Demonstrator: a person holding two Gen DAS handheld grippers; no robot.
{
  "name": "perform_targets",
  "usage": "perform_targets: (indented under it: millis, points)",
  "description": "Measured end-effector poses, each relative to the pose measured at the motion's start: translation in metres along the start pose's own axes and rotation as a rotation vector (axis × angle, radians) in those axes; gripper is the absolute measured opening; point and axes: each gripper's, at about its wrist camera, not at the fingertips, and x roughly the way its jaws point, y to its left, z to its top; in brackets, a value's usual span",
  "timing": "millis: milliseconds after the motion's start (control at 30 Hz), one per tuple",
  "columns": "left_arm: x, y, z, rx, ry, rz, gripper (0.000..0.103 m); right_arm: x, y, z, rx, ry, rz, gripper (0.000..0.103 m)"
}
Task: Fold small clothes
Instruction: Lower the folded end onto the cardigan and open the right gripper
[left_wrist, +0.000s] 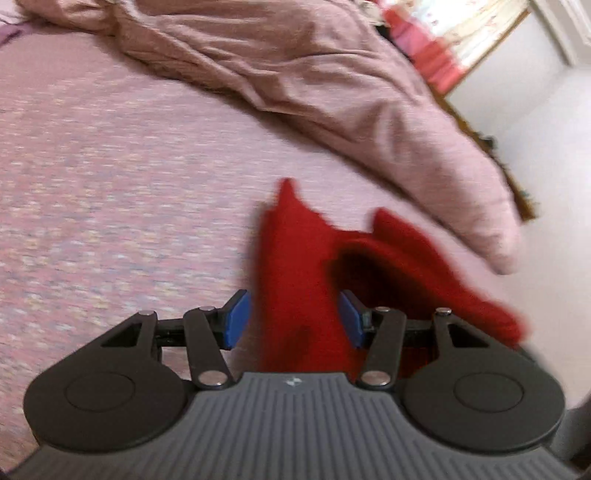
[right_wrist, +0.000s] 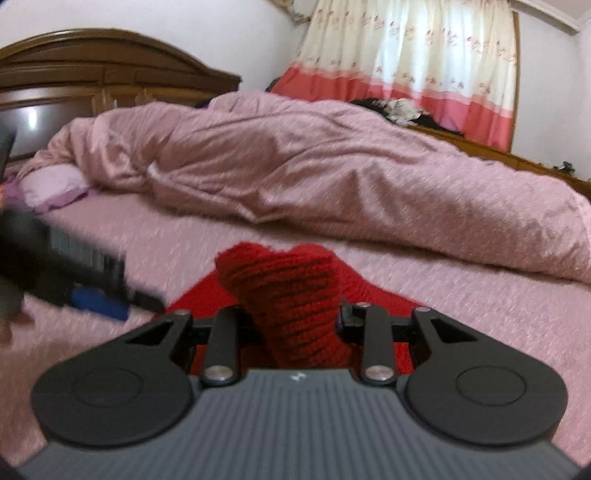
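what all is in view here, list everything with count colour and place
red knit garment: one, red, on the bed sheet, bunched up between both grippers' fingers
bed sheet: one, pink
duvet: one, dusty pink, heaped along the far side of the bed
pillow: one, lilac, by the headboard
headboard: one, brown wood
curtain: one, cream and coral
left gripper: black, blue pads
right gripper: black

Red knit garment bunched in my grip

The ribbed red knit garment (right_wrist: 291, 295) rises crumpled between my fingers, its lower part spread flat on the bed; from my left side its folds (left_wrist: 306, 266) look blurred.
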Motion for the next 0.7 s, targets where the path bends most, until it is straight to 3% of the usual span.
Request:
perform_targets:
  millis: [167, 433, 567, 700]
  points:
    - [0.016, -0.027, 0.006, -0.020, 0.091, -0.120, 0.059, -0.010, -0.020, -0.005, 0.161, -0.030, 0.023, 0.033]
    - [0.061, -0.066, 0.018, -0.089, 0.144, -0.208, 0.059, -0.032, -0.065, -0.015, 0.465, -0.116, 0.068, 0.033]
    - [0.084, -0.075, 0.032, -0.113, 0.115, -0.180, 0.059, -0.040, -0.078, -0.020, 0.523, -0.143, 0.079, 0.033]
    - [0.093, -0.076, 0.056, -0.093, 0.059, -0.127, 0.059, -0.040, -0.073, -0.020, 0.458, -0.135, 0.090, 0.033]
